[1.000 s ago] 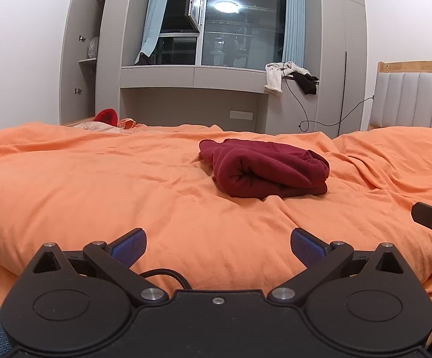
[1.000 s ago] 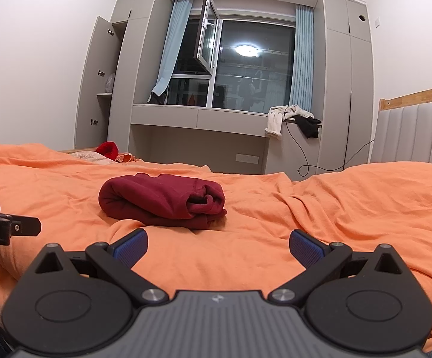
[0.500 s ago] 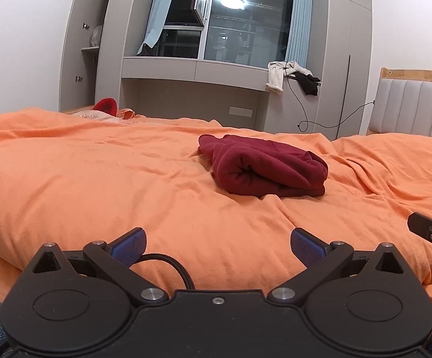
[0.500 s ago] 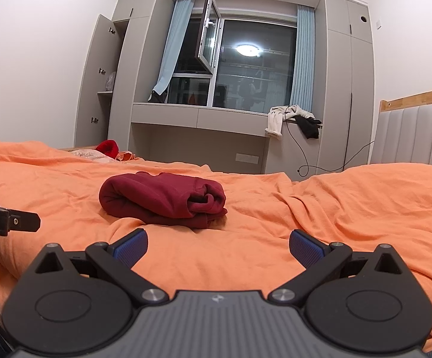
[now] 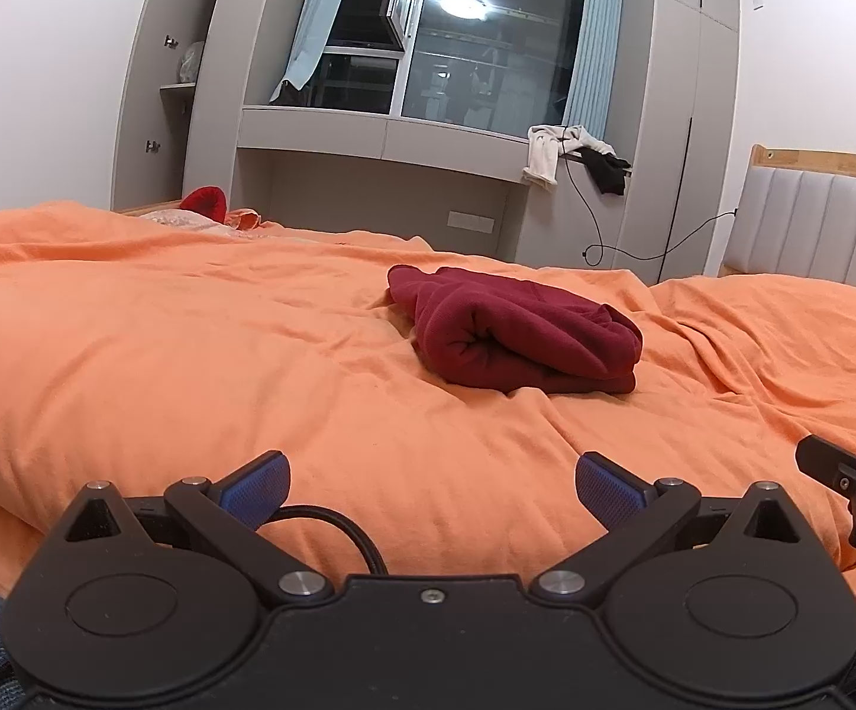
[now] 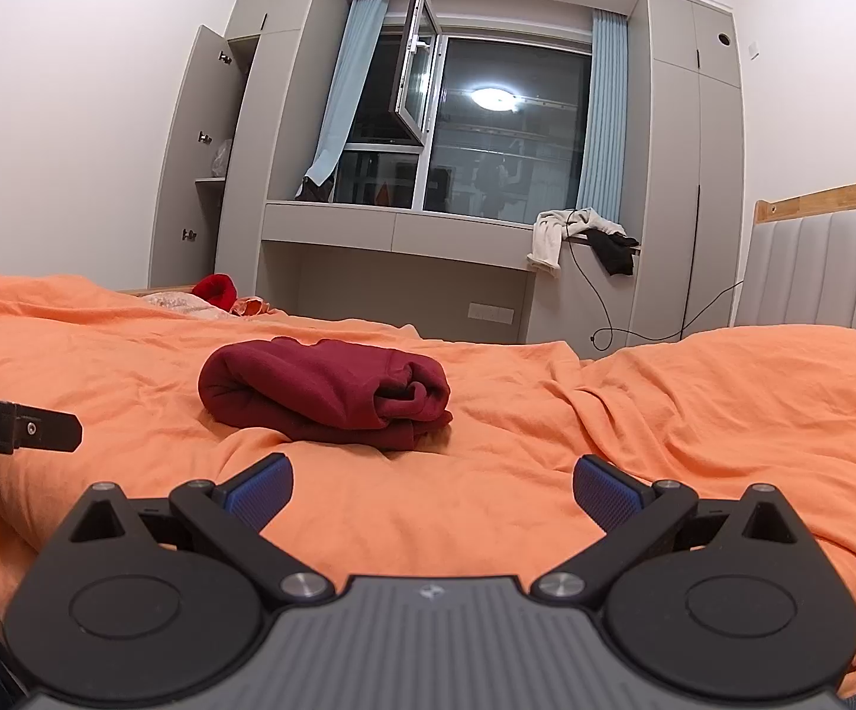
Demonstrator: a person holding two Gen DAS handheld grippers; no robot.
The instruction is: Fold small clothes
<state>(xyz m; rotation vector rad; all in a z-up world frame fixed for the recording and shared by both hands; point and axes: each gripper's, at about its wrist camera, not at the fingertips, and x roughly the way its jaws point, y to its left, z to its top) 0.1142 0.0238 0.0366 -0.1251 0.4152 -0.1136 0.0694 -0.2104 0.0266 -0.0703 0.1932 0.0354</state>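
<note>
Nearest, both tools sit low at the bed's edge w/ nothing in them: left gripper (image 5: 432, 482) has its blue pads (image 5: 253, 488) spread wide apart over bare bedding, and right gripper (image 6: 432, 485) is spread just as wide, also empty. Each shows in the other's view, at the frame edge, apart from the cloth. Beyond the fingertips, mid-bed, the dark red garment (image 6: 324, 390) lies folded into a thick bundle on the orange duvet (image 6: 694, 414), touched by neither tool. Farther back, a red item (image 6: 215, 290) rests at the bed's far side. Behind that, the grey wardrobe (image 6: 203, 177) stands w/ door open; a pale object sits on its shelf, can't tell what. White and black clothes (image 6: 581, 236) hang off the window ledge.
</note>
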